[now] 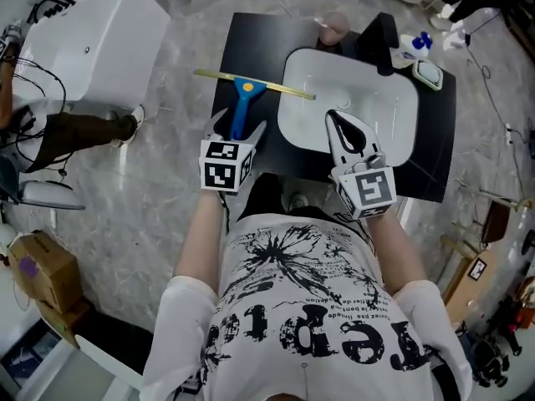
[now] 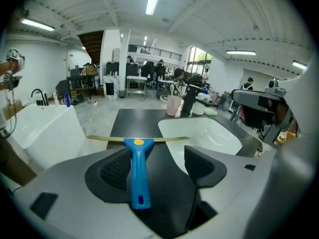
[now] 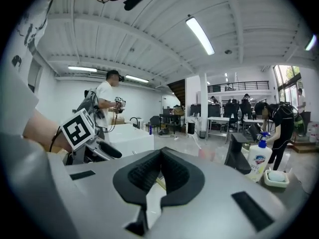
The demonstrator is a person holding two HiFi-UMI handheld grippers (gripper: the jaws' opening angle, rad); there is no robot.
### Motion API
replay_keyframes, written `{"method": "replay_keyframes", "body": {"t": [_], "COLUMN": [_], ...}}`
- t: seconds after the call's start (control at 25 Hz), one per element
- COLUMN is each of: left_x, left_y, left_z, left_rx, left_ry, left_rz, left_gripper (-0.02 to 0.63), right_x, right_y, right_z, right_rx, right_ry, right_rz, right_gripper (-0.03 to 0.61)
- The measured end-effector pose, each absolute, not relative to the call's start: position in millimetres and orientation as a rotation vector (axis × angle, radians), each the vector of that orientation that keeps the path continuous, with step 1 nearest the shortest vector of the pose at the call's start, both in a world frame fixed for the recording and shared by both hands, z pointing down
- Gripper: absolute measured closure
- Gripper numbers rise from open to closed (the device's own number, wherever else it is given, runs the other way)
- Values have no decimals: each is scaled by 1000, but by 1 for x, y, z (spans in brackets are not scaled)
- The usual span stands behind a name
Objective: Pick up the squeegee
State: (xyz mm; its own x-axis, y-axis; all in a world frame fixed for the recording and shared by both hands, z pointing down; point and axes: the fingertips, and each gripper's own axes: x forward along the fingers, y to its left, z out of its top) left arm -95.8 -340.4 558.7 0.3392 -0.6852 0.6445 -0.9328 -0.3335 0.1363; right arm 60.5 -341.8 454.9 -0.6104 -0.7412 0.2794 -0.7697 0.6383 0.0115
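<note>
The squeegee (image 1: 243, 90) lies flat on the black table (image 1: 251, 40), left of the white sink. It has a blue handle (image 2: 138, 176) and a long thin yellowish blade (image 2: 144, 139) at the far end. My left gripper (image 1: 241, 128) is open around the handle. In the left gripper view (image 2: 159, 168) the handle sits between the jaws, close against the left pad and apart from the right one. My right gripper (image 1: 336, 119) hovers over the sink with its jaws shut and nothing between them. The right gripper view (image 3: 160, 156) shows the same.
A white sink basin (image 1: 359, 98) is set in the table's right half. Behind it stand a pink cup (image 1: 336, 27), a black fixture (image 1: 380, 33), a soap bottle (image 1: 414, 47) and a soap dish (image 1: 429, 75). A white tub (image 1: 92, 44) stands on the floor to the left.
</note>
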Motion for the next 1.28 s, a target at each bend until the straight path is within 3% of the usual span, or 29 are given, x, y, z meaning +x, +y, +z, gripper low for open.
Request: {"method": "replay_keyframes", "body": {"t": [0.44, 0.52, 0.56, 0.68, 0.8, 1.28], "left_x": [-117, -120, -121, -117, -113, -96], "left_y": [-399, -399, -400, -400, -399, -375], "left_z": [652, 661, 664, 667, 666, 630], "left_rx": [1939, 1918, 1912, 1912, 1900, 1955], "left_ry": [-1308, -1334, -1356, -1377, -1388, -1454], "left_rz": [851, 893, 910, 936, 939, 861], "left_gripper": [287, 309, 354, 365, 457, 474], "right_x": [32, 34, 37, 46, 54, 77], "right_y": [-404, -407, -408, -409, -406, -379], "right_z": [515, 519, 521, 526, 528, 502], "right_rx": [1246, 1259, 1265, 1281, 1296, 1343], "right_ry": [-2502, -2488, -2483, -2466, -2452, -2465], "right_rz": [306, 323, 331, 345, 354, 327], "right_gripper": [565, 565, 565, 565, 565, 565]}}
